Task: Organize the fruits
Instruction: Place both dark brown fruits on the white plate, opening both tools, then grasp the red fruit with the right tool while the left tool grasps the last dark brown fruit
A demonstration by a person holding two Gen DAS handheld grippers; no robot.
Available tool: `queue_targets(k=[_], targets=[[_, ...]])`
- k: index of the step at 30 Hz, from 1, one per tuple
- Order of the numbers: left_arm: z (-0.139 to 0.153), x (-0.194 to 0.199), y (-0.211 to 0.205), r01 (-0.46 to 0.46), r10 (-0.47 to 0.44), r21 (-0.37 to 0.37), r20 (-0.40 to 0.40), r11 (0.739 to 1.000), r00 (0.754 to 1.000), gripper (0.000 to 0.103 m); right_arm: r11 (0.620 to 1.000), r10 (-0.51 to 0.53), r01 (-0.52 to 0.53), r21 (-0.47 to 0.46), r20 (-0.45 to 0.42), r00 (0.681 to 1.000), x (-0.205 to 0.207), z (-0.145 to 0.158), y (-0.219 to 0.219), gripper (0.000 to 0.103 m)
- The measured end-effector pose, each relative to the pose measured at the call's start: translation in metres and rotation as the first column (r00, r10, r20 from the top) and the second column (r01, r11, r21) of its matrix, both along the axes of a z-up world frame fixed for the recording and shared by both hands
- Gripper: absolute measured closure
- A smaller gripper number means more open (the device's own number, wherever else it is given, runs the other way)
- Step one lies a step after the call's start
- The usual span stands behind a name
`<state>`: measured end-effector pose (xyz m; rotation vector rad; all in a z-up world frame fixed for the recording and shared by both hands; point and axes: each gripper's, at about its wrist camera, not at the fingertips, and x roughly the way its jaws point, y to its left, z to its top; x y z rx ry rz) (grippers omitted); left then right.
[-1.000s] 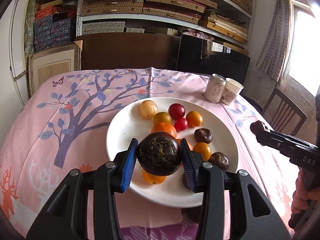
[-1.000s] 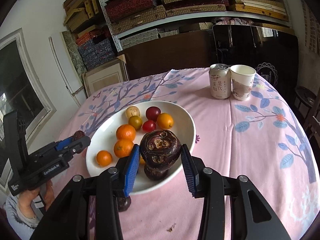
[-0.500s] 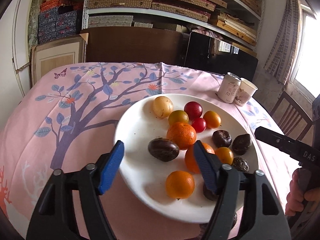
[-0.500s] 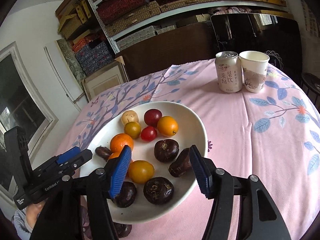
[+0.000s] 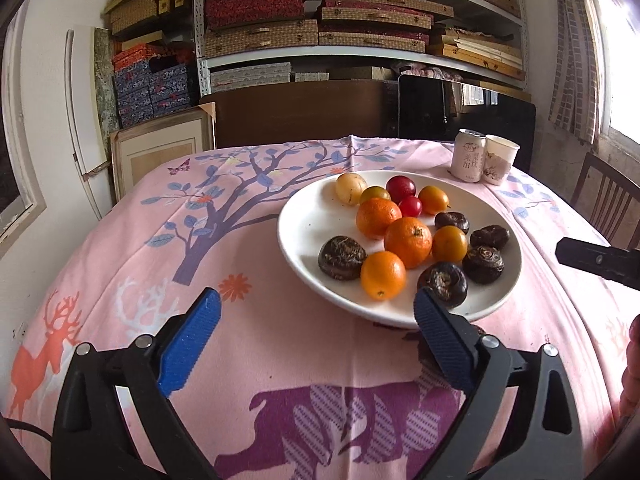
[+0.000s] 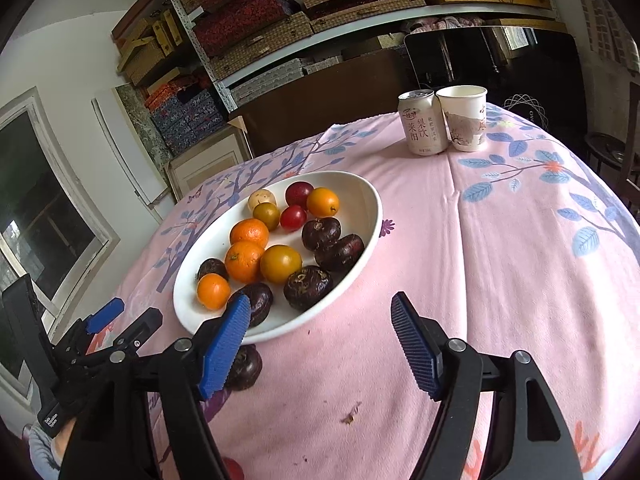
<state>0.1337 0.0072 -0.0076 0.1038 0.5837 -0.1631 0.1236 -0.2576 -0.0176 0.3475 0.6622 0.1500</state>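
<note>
A white plate (image 5: 304,236) (image 6: 360,204) on the pink tablecloth holds oranges (image 5: 408,242) (image 6: 244,261), small red and yellow fruits (image 5: 401,187) and several dark water chestnuts (image 5: 342,257) (image 6: 307,287). One more dark chestnut (image 6: 243,369) lies on the cloth just off the plate's near rim, beside my right gripper's left finger. My left gripper (image 5: 316,334) is open and empty, in front of the plate's near edge. My right gripper (image 6: 320,344) is open and empty, at the plate's near right rim.
A drink can (image 5: 467,155) (image 6: 422,122) and a paper cup (image 5: 500,155) (image 6: 464,117) stand at the table's far right. A wooden chair (image 5: 604,196) is beyond the right edge. Shelves of boxes fill the back wall. A crumb (image 6: 351,416) lies on the cloth.
Both grippers let go of their dark chestnuts onto the plate, opened wide and drew back toward the table's near side.
</note>
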Motion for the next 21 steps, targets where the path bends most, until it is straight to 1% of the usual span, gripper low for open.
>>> queue_targets(k=[3, 6, 10, 13, 17, 19, 21], targets=[[0.001, -0.013, 0.005, -0.021, 0.021, -0.015, 0.008, 1.0, 1.0, 0.008, 1.0, 0.002, -0.002, -0.007, 0.013, 1.0, -0.02, -0.001, 0.001, 0.025], [0.002, -0.026, 0.009, -0.04, 0.041, -0.019, 0.022, 0.999, 0.999, 0.006, 0.999, 0.026, -0.026, -0.024, 0.01, 1.0, -0.036, -0.006, 0.007, 0.023], [0.003, -0.038, 0.016, -0.066, 0.067, -0.031, 0.043, 0.997, 0.997, 0.005, 0.992, 0.079, -0.077, -0.102, 0.013, 0.997, -0.049, -0.01, 0.025, 0.023], [0.004, -0.04, 0.022, -0.081, 0.083, -0.05, 0.043, 0.995, 0.996, 0.005, 0.982, 0.116, -0.112, -0.154, 0.017, 0.993, -0.052, -0.01, 0.036, 0.023], [0.003, -0.038, 0.027, -0.095, 0.097, -0.059, 0.025, 0.994, 0.995, 0.005, 0.976, 0.144, -0.14, -0.167, 0.01, 0.99, -0.054, -0.01, 0.043, 0.022], [0.003, -0.037, 0.026, -0.095, 0.097, -0.058, 0.026, 0.994, 0.995, 0.005, 0.975, 0.152, -0.149, -0.165, 0.002, 0.988, -0.054, -0.011, 0.044, 0.018], [0.003, -0.036, 0.027, -0.095, 0.097, -0.058, 0.028, 0.994, 0.995, 0.005, 0.972, 0.168, -0.167, -0.165, -0.007, 0.986, -0.055, -0.012, 0.048, 0.018]])
